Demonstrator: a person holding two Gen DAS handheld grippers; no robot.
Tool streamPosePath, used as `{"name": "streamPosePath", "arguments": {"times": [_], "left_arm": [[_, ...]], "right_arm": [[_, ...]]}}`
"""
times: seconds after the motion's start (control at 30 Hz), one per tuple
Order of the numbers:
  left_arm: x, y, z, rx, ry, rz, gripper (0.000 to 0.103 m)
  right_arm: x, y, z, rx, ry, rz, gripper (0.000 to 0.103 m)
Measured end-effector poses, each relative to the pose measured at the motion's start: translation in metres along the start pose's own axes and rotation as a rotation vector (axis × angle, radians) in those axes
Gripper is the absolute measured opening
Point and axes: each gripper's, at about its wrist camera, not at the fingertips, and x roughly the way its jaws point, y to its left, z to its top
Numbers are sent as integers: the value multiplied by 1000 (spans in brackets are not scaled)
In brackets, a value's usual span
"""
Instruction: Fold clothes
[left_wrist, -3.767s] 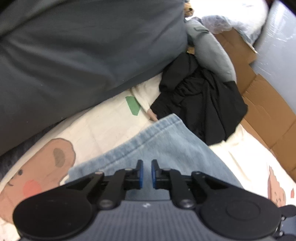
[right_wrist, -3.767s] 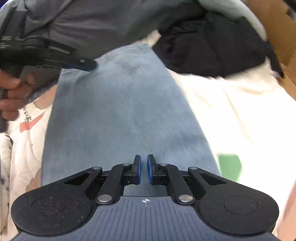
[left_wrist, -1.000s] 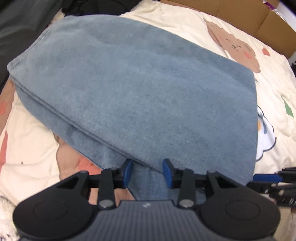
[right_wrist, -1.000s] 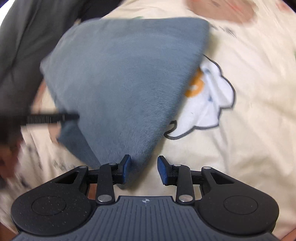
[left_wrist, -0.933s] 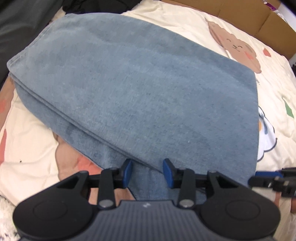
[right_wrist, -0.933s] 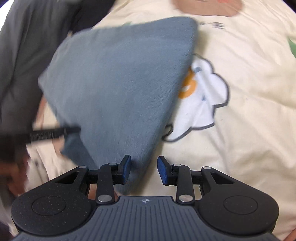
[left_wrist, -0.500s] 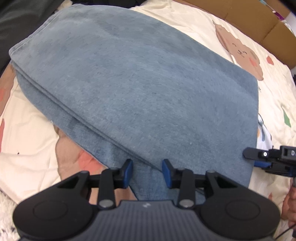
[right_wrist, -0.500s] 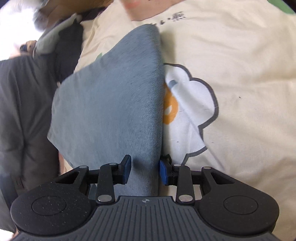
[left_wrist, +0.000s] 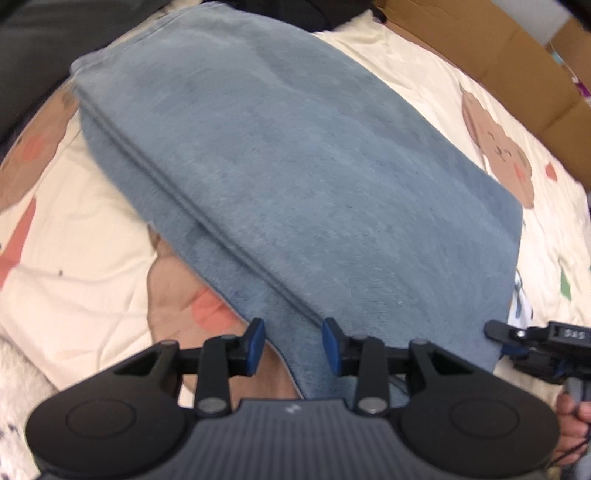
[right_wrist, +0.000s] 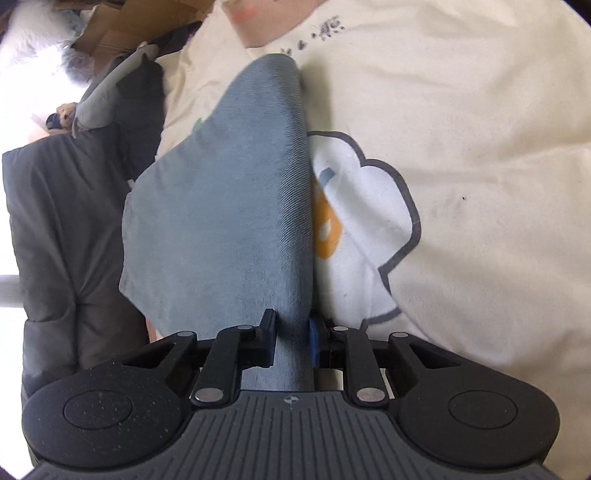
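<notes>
Blue denim garment partly folded on the bed; a further fold is judged outstanding.

Left wrist view: the denim garment is seen lying flat on the cartoon-print bedsheet, already doubled, with stacked layer edges along its left side. Its long axis runs from the near right to the far left. The left claw is spread open astride the near edge, nothing gripped. Right wrist view: the right claw is clenched on the garment's near corner, which points toward the camera; the folded edge runs away up the frame.
</notes>
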Motion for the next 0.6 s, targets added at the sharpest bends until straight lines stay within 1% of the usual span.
{"name": "streamPosePath", "arguments": {"times": [0.27,0.33,0.4,0.5,0.6], "left_arm": [[12,23,-19,-112,61,-37,35],[10,23,-20,-107,58,-38,33],[3,22,-17,-114,34,-47,32],[-8,18,-13,-123,7,-89,31],[-15,8,-11,-88,15,-116,24]], "right_arm": [[13,-5,7,40,22,59,20],[14,-5,8,34,30,63,20],[14,-4,9,26,35,62,20],[15,-1,10,15,40,56,20],[16,2,10,15,39,55,19]]}}
